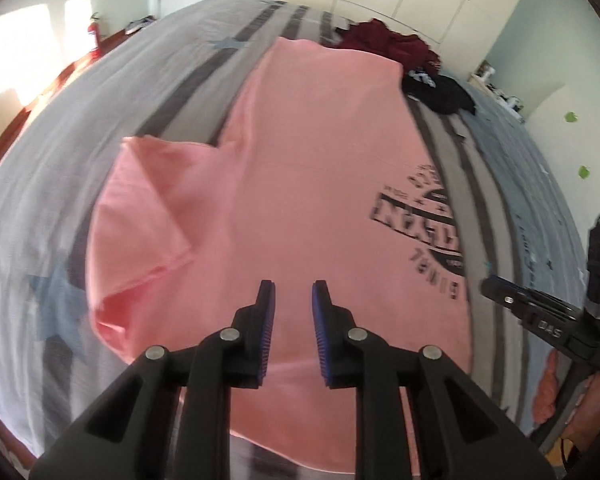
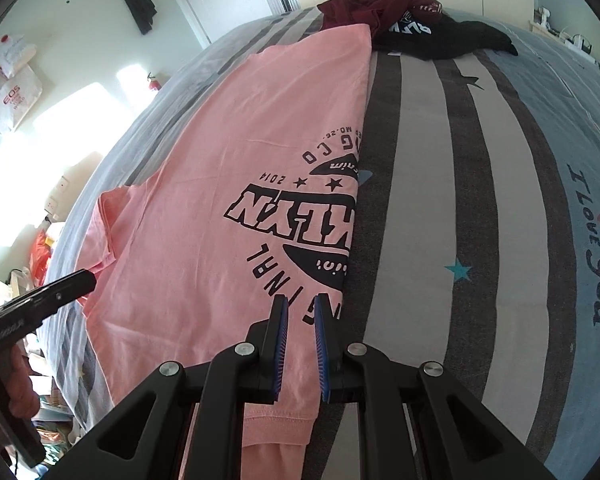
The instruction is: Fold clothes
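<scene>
Pink t-shirt (image 2: 204,168) flat on striped bed (image 2: 428,152), right side already folded inward, print cut at fold; left sleeve (image 1: 148,208) unfolded.

Left gripper (image 1: 293,292) released, empty. Right gripper (image 2: 300,306) narrowly parted above shirt, nothing grasped.

Maroon garment (image 2: 364,8), black garment (image 2: 452,40) waiting beyond; path clear.

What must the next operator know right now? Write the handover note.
Left gripper: open, empty, above the pink T-shirt.
Right gripper: jaws narrow at the shirt's right edge; grip unclear.
Shirt: flat on the bed, print up.
Done: right side looks folded, since the print is cut off at that edge.
Left: fold in the spread sleeve and finish the shirt, then do the maroon garment and the black garment at the far end.
</scene>
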Demonstrator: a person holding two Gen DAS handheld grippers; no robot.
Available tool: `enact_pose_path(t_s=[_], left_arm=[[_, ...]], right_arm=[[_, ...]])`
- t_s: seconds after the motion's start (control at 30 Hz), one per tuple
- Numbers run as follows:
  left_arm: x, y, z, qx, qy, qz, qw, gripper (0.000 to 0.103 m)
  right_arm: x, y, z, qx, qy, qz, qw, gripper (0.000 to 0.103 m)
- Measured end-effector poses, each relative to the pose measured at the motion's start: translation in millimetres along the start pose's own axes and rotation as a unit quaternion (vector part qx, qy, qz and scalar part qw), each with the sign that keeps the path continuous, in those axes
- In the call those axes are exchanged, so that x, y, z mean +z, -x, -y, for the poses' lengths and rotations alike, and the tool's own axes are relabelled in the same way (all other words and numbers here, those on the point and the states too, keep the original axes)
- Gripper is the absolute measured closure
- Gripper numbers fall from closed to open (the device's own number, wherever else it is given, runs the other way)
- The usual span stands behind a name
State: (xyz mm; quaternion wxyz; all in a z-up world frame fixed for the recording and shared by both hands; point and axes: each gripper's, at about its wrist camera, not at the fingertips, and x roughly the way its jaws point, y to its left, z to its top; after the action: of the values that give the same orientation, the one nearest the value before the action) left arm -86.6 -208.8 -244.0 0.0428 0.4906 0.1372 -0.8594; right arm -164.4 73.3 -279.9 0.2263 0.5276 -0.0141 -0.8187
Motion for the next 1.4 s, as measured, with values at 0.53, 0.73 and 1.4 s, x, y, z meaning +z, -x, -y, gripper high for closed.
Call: enact_pose_path(t_s=[0.53,0.73,1.4], left_arm=[[-6.7,-38.0,-31.8,0.088,-0.083,-0.002,0.9926,0.057],[-5.6,-61.3,-38.4,0.101,-0.075,-0.018,0.9919,0.057],[12.5,12.1,-189.6,0.097,0.126,0.01,0.9872,0.096]], right_arm=[[6.0,-27.1,-36.1,0.021,0.015,-0.005,1.0,0.091],[8.3,-37.7,-40.3,0.023,0.012,-0.01,1.0,0.091],[19.9,-52.8,-48.7,0.013,0.008,-0.017,1.0,0.091]])
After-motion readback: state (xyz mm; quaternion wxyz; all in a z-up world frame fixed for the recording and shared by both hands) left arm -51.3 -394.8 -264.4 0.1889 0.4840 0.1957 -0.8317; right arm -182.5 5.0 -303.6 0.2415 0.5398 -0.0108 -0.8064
